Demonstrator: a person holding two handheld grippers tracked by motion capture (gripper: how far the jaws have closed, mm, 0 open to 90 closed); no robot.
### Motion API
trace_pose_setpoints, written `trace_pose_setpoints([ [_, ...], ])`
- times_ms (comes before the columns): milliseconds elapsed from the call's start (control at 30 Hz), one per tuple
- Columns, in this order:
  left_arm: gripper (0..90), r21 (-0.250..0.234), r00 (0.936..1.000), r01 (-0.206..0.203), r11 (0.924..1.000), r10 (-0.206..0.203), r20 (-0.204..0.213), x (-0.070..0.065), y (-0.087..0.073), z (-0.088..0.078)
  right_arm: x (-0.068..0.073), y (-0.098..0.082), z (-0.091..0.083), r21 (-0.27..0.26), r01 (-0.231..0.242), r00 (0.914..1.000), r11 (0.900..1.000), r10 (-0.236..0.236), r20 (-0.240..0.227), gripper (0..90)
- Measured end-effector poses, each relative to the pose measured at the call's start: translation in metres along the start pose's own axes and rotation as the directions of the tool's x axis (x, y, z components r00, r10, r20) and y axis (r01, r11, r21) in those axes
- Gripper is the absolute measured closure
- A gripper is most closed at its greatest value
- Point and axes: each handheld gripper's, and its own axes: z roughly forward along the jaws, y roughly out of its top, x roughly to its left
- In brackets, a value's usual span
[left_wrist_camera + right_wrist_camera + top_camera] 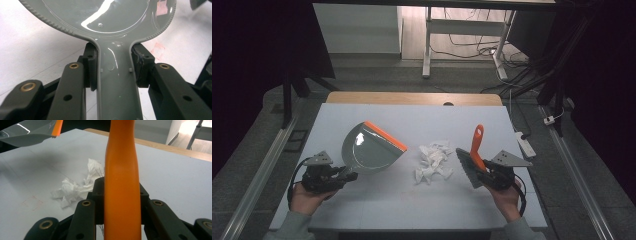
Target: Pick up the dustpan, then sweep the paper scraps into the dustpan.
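Seen from the high view, a white table (377, 210) holds a small heap of crumpled tissue (433, 161) near its middle. At about 9 o'clock from the tissue, a grey dustpan (371, 148) with an orange lip is tilted up, its lip edge running from 12 toward 3 o'clock of the pan. At 3 o'clock from the tissue, just beside it, is a brush (473, 159) with dark bristles and an orange handle rising toward 12 o'clock. The left gripper (343, 176) sits at the table's 8 o'clock, a hand behind it; in the left gripper view its jaws are clamped on the dustpan handle (117, 82), pads touching both sides. The right gripper (484, 176) sits at 4 o'clock (hand below it); in the right gripper view its jaws squeeze the brush handle (122, 185), with tissue (75, 186) lying beyond at 10 o'clock.
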Motion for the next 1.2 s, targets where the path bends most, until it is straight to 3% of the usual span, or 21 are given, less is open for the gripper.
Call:
trace_pose_setpoints([
  [433, 61.0, 0.038, 0.9951, -0.082, 0.9959, 0.08, 0.057, -0.01, 0.002, 0.007, -0.001, 0.004, 0.01, 0.008, -0.005, 1.0, 1.0, 0.005, 0.0, 70.5],
  [700, 61.0, 0.065, 0.9918, -0.103, 0.9925, 0.098, 0.082, -0.012, 0.002, 0.01, -0.003, 0.011, 0.016, 0.016, -0.009, 0.9999, 1.0, 0.009, 0.01, 70.6],
  [1000, 61.0, 0.133, 0.986, -0.135, 0.9819, 0.12, 0.116, -0.015, 0.001, 0.017, -0.006, 0.023, 0.042, 0.021, -0.026, 0.9991, 0.999, 0.025, 0.034, 70.6],
  [1200, 61.0, 0.164, 0.9832, -0.147, 0.9754, 0.126, 0.131, -0.017, -0.001, 0.022, -0.001, 0.031, 0.057, 0.04, 0.012, 0.9996, 0.999, -0.013, 0.025, 70.6],
])
